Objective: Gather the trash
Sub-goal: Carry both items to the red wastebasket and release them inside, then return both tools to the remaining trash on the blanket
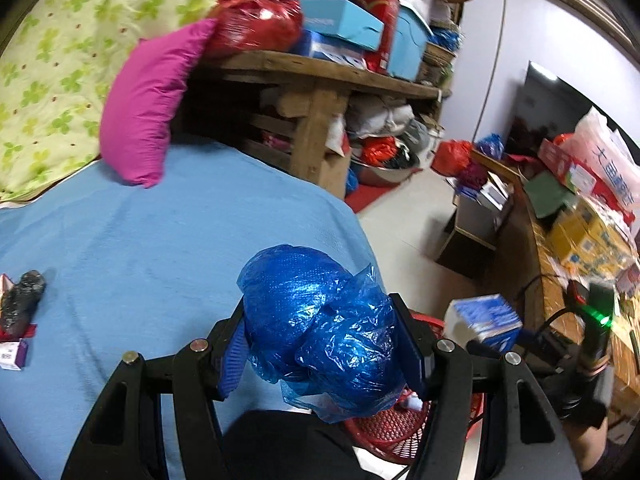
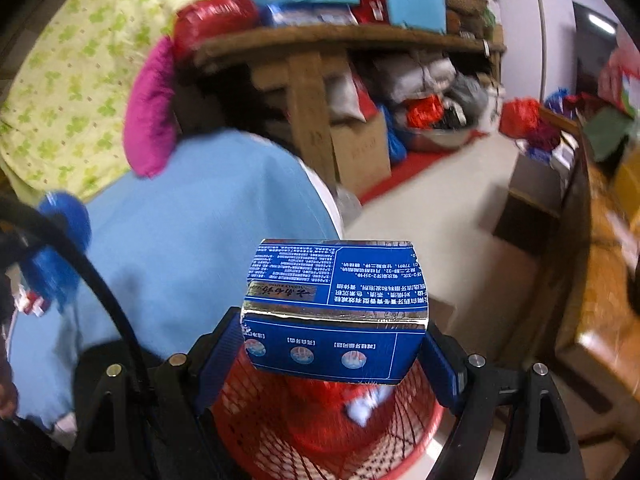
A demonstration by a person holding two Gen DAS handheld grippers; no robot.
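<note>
The left gripper (image 1: pixel 326 344) has its fingers (image 1: pixel 412 344) closed on a crumpled blue plastic bag (image 1: pixel 320 320), the pads pressing in from both sides so the loose film bunches up and does not slip out. The right gripper (image 2: pixel 334 350) grips a blue printed carton (image 2: pixel 336 312) across its width, fingers (image 2: pixel 442 364) spread fairly wide because the box itself is wide.

Both loads hang at the near corner of the bed (image 1: pixel 160 248), where the blue sheet rounds off toward the floor. Just below them stands a red mesh basket (image 2: pixel 320 440), with what looks like a few scraps already lying in its bottom. From the right wrist view the carton sits almost directly above the basket's mouth; from the left wrist view the bag overlaps the basket's rim, more over the bed's edge than over the opening. I'd judge both hands are bringing their pieces to the bin to let them fall, and the bag may need to come a little further over first.

More rubbish waits near the left edge of the bed: a dark crumpled lump (image 1: pixel 22 300) and a small purple-and-white box (image 1: pixel 12 354) just beside it.
</note>
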